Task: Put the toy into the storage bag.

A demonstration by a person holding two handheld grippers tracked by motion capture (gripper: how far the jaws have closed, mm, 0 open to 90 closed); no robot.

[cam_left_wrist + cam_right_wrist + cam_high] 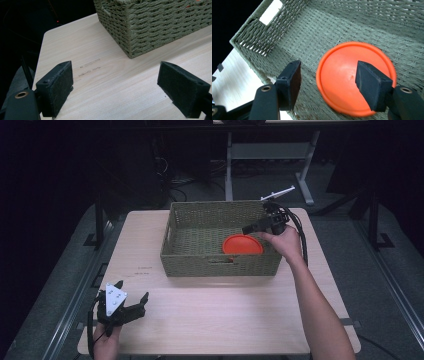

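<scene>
- Your left gripper (pixel 131 310) rests on the pale wood-grain table (pixel 215 320) near its left front corner, jaws spread wide on nothing.
- The rectangular woven basket (pixel 220 266), coarse green-grey cord, sits mid-table.
- The smooth round orange plate (pixel 242 245) lies flat inside it, by the near wall.
- Your right gripper (pixel 248 229) hangs over the plate, jaws apart, pinching nothing.
</scene>
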